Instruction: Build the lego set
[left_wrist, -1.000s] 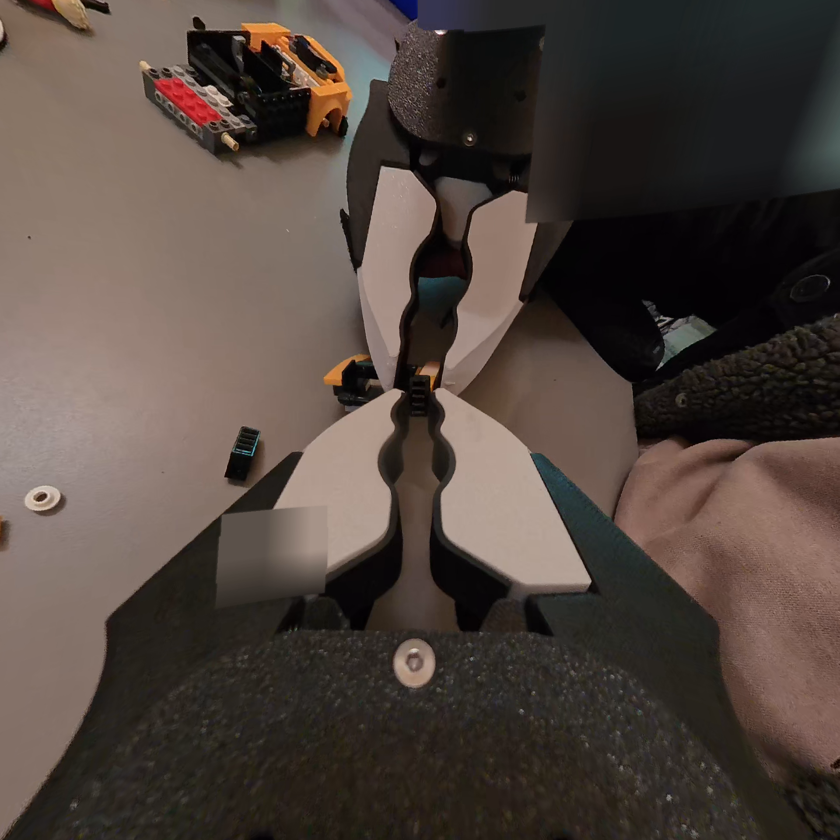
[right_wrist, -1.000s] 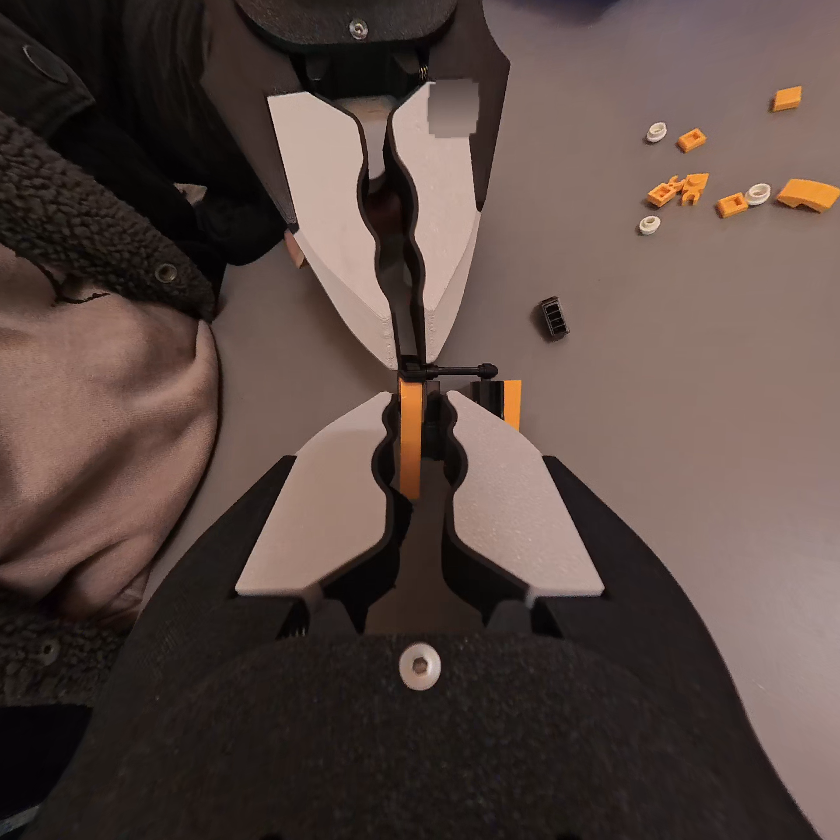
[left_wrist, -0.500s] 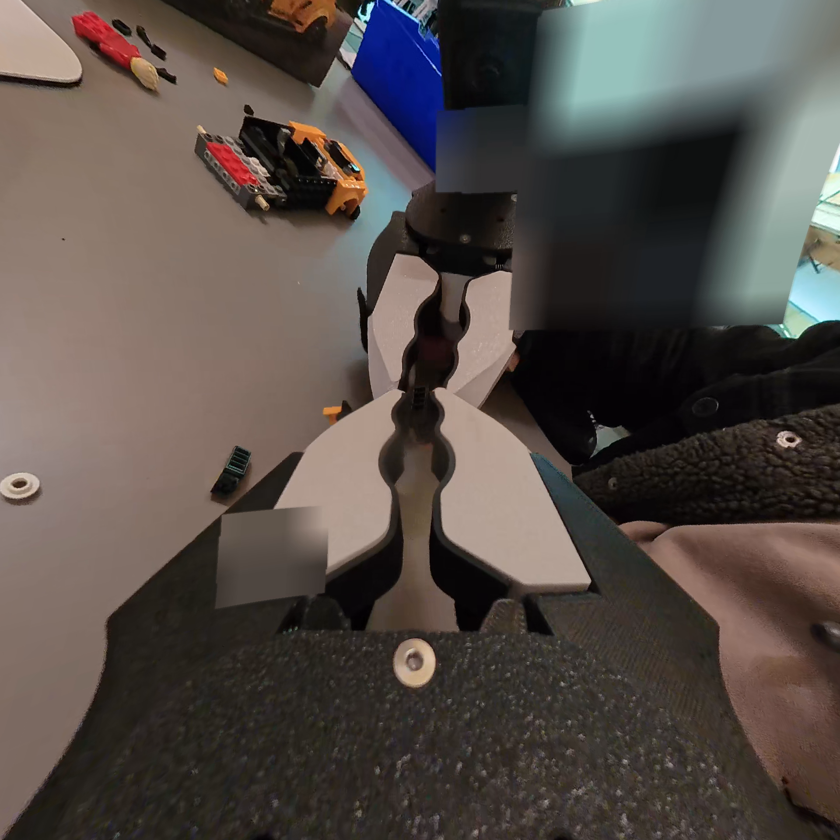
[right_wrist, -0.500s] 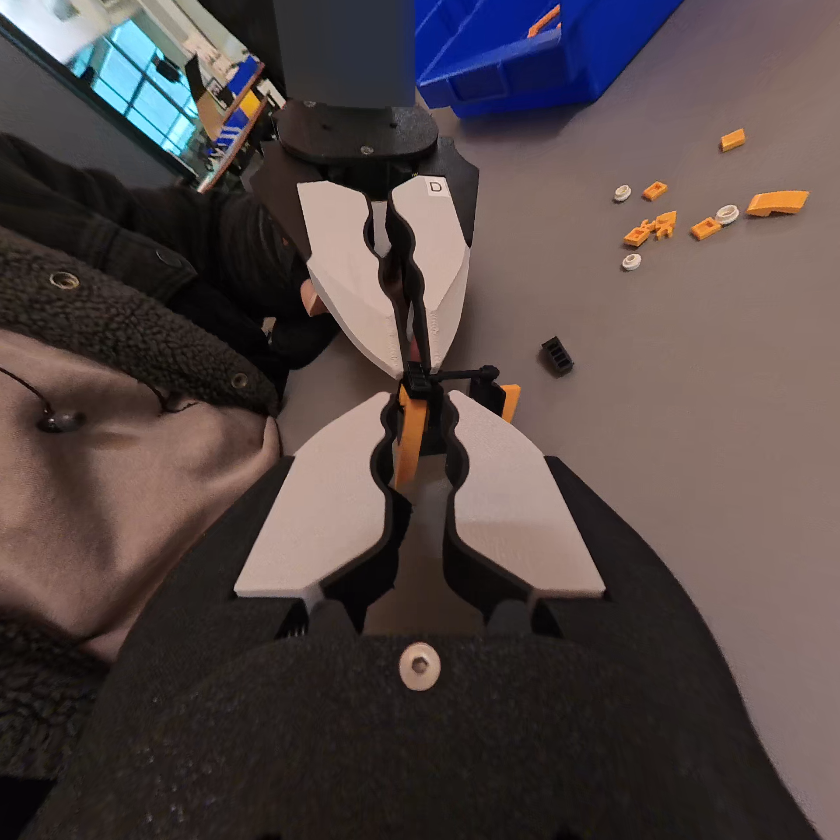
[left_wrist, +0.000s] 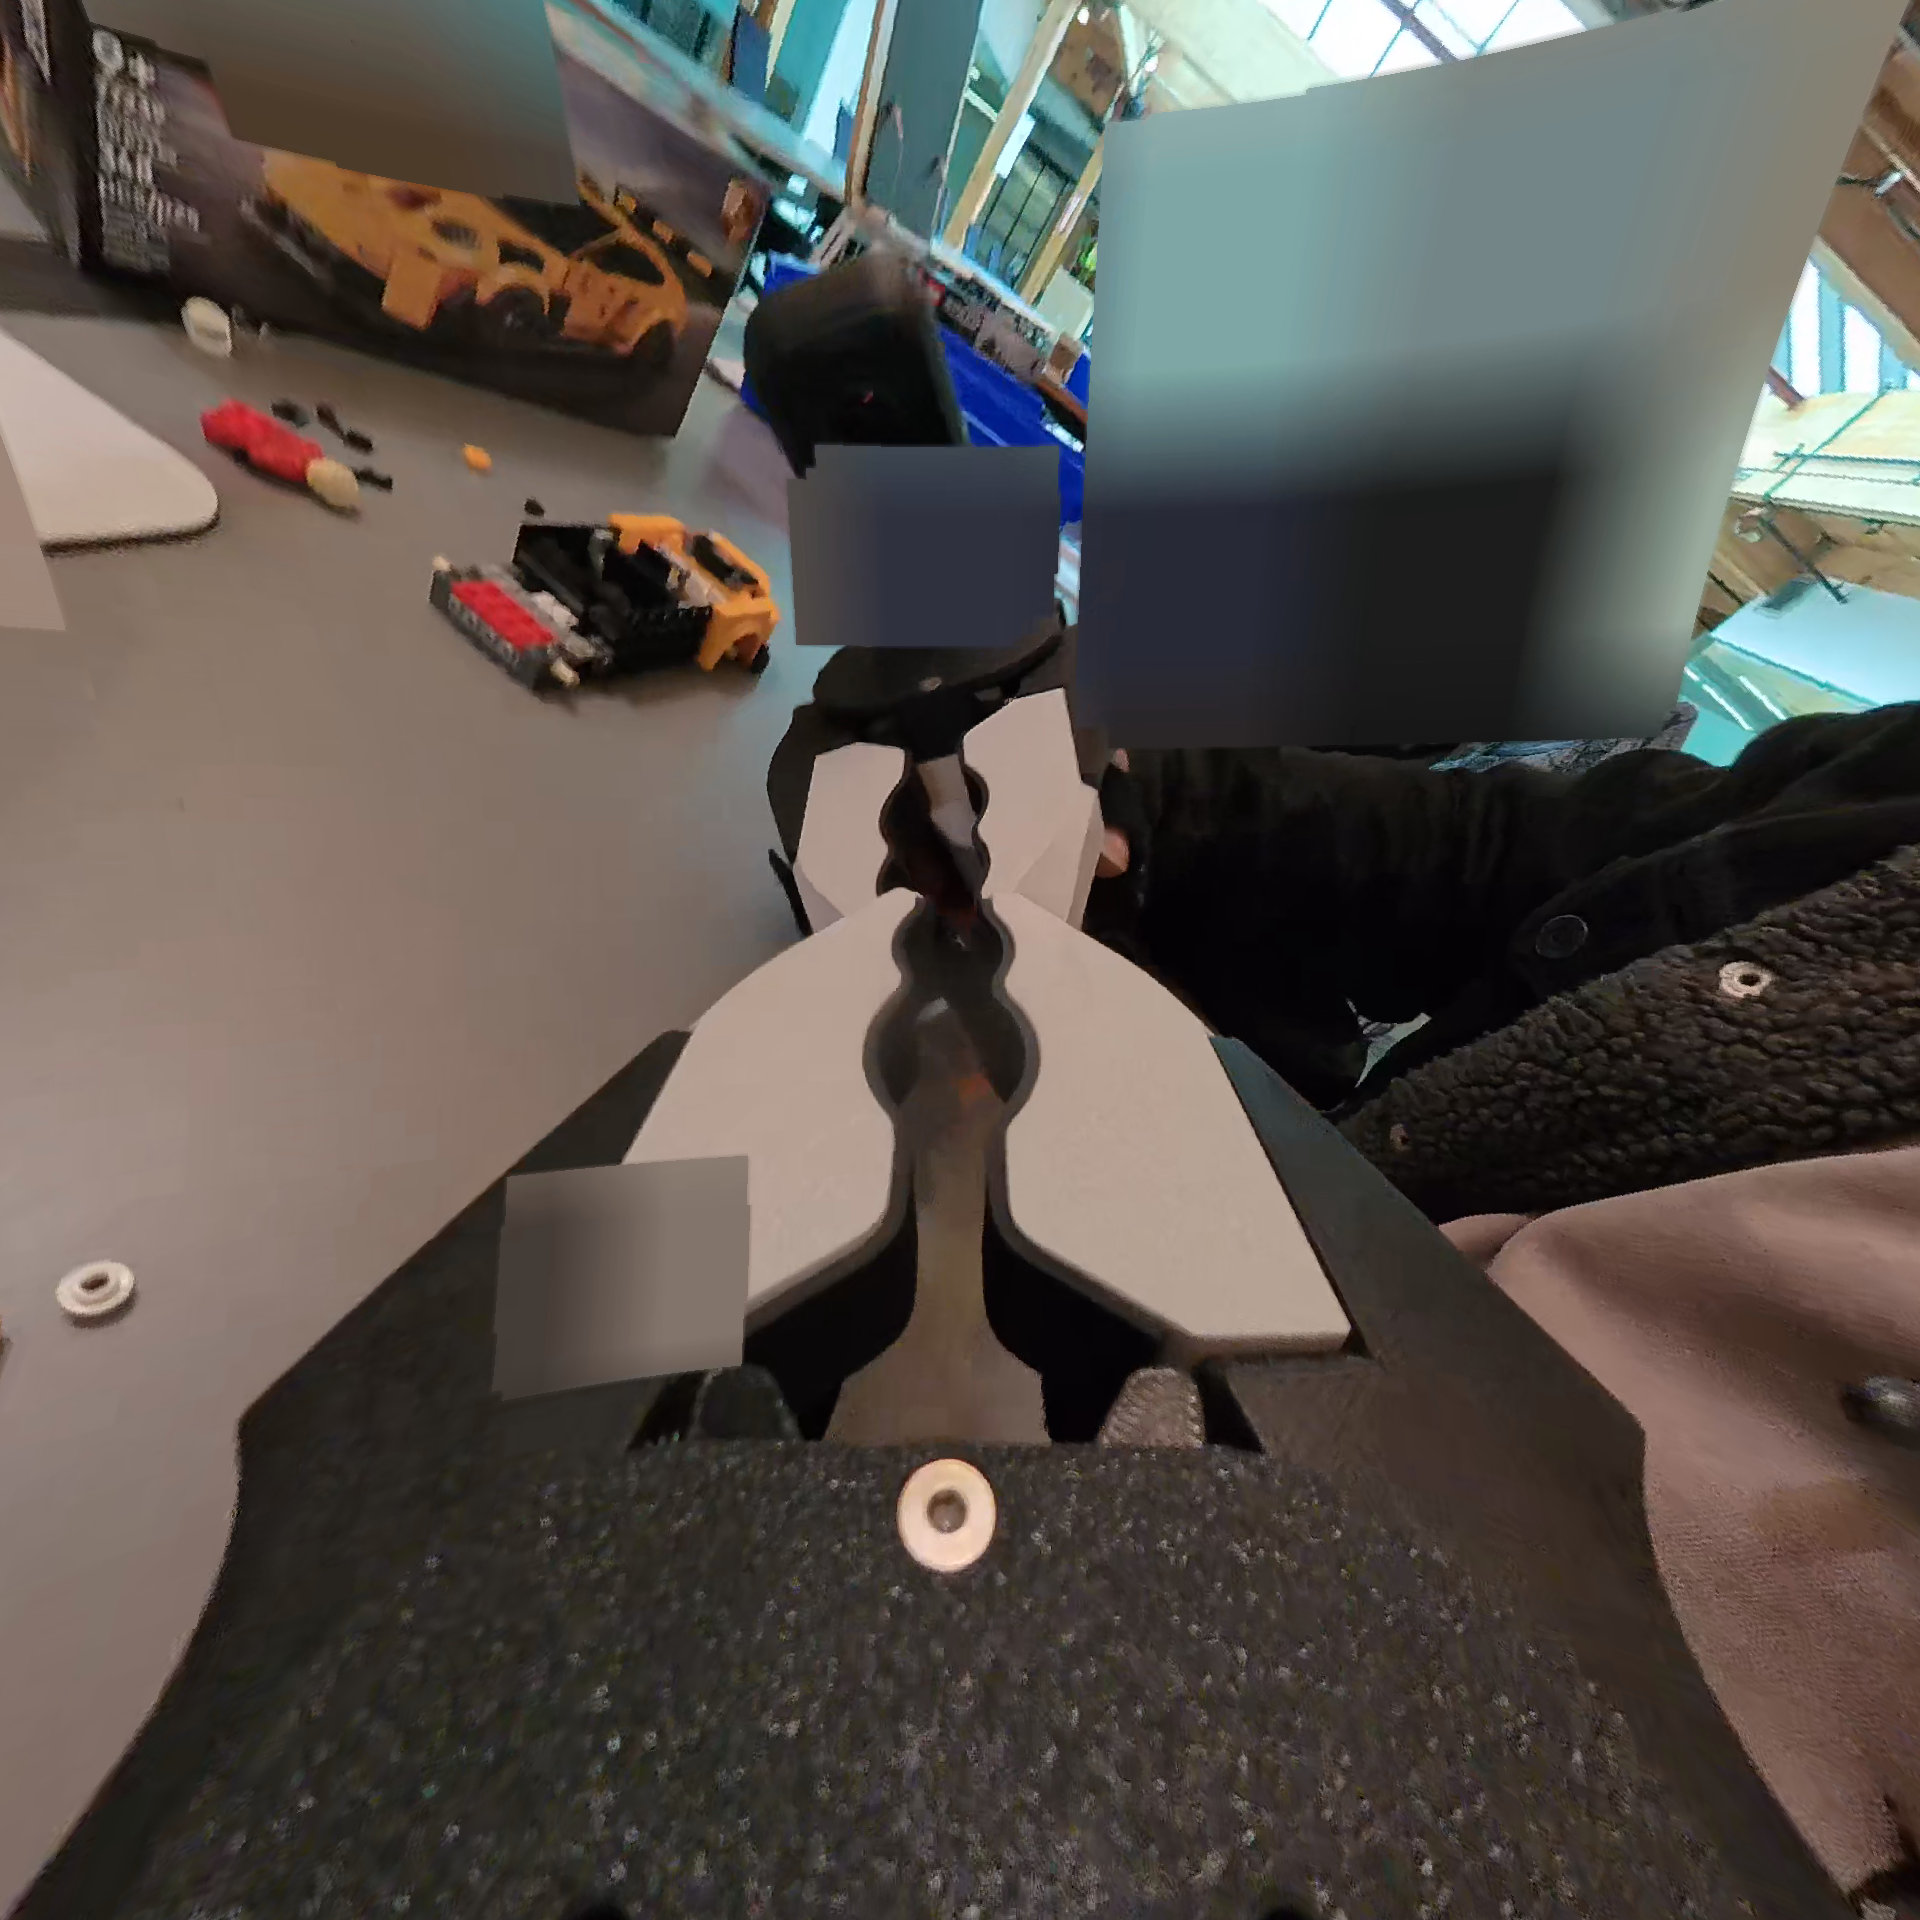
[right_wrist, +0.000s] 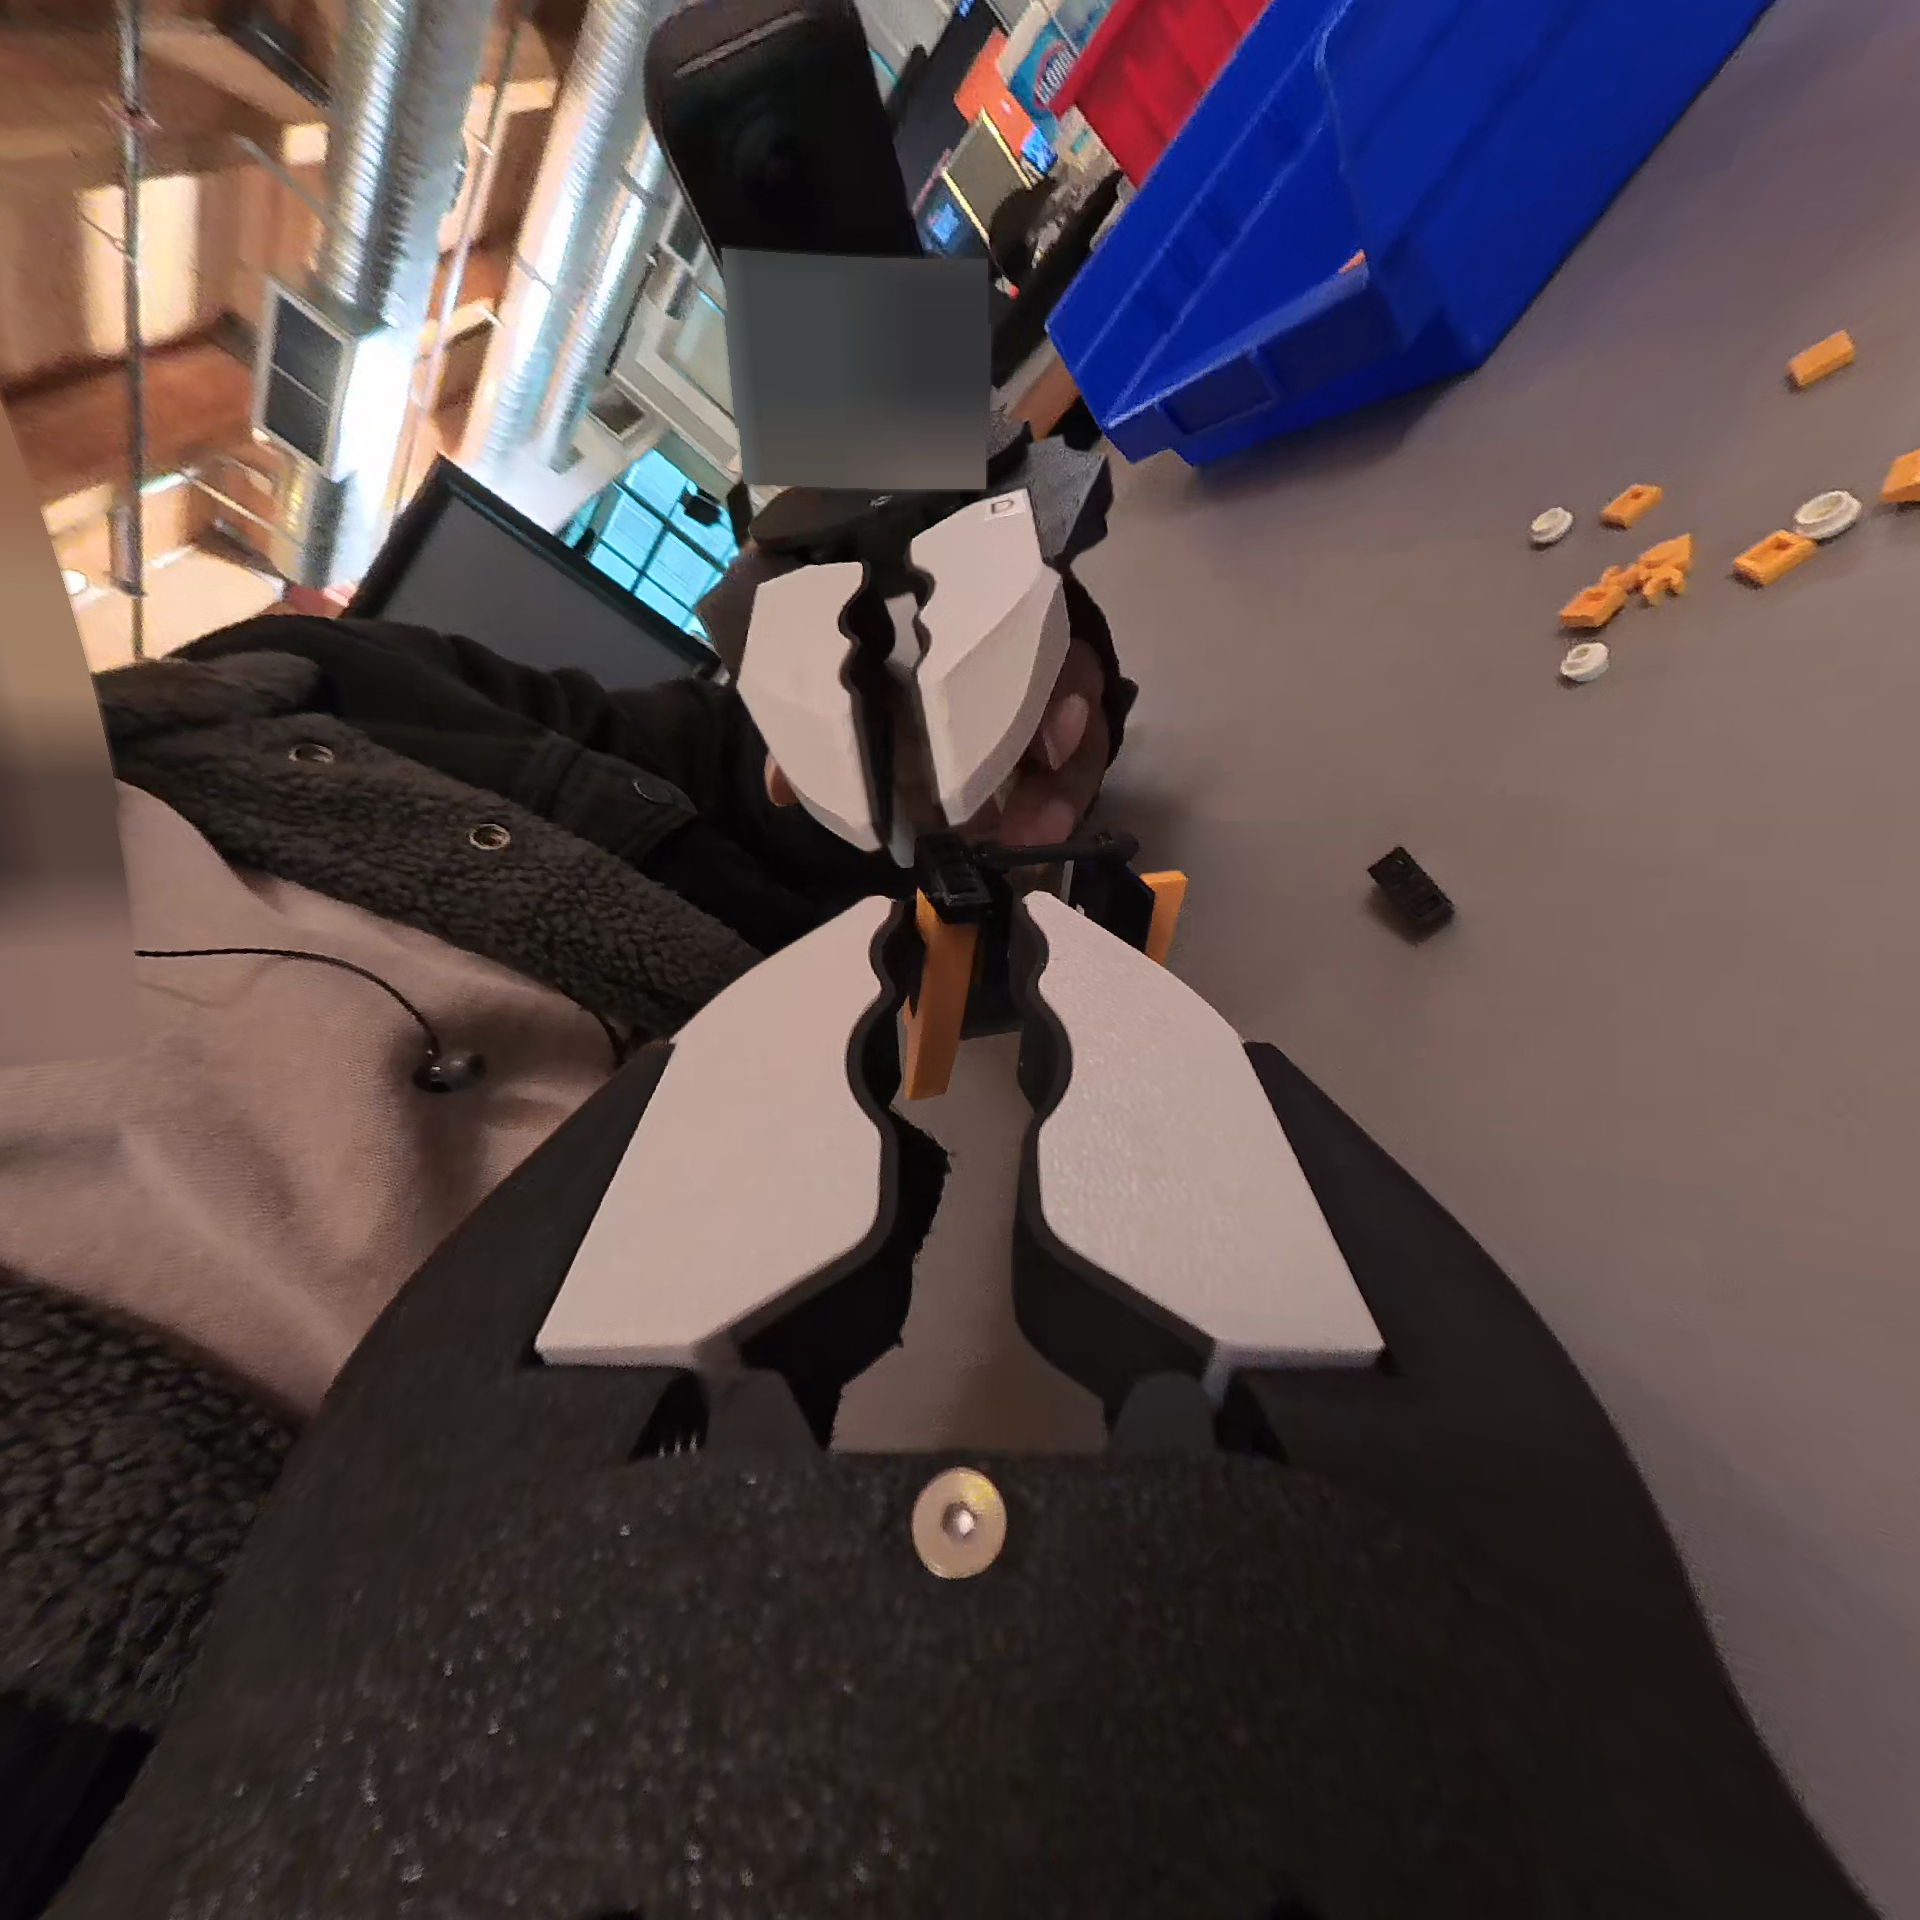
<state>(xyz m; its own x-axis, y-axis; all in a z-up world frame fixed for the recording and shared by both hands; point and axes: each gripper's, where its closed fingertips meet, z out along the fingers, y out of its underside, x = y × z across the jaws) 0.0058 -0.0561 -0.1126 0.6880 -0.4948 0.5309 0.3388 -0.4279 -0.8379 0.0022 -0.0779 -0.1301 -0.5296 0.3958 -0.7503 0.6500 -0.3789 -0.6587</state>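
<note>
My right gripper (right_wrist: 956, 920) is shut on an orange and black lego sub-assembly (right_wrist: 938, 997) and holds it above the grey table (right_wrist: 1558, 1039). My left gripper (right_wrist: 899, 831) faces it tip to tip. It is shut on a small black piece (right_wrist: 951, 881) that touches the top of the sub-assembly. A thin black rod (right_wrist: 1060, 852) sticks out sideways from the joint. In the left wrist view my left gripper (left_wrist: 951, 920) is closed, and the right gripper's white fingers (left_wrist: 1039, 810) stand just behind it. The held pieces are almost hidden there.
A partly built orange, black and red car (left_wrist: 613, 603) lies on the table with the lego box (left_wrist: 436, 249) behind it. Loose red pieces (left_wrist: 260, 436), a white ring (left_wrist: 96, 1288), a black brick (right_wrist: 1410, 906), orange bits (right_wrist: 1642, 571) and a blue bin (right_wrist: 1351, 260) are around. A person's jacket sleeves flank the grippers. Only a small space, under 4 cm, lies between the two pairs of fingers.
Both grippers have lifted and tilted up away from the table, so the room now shows behind them. They stay tip to tip with the pieces still held.
</note>
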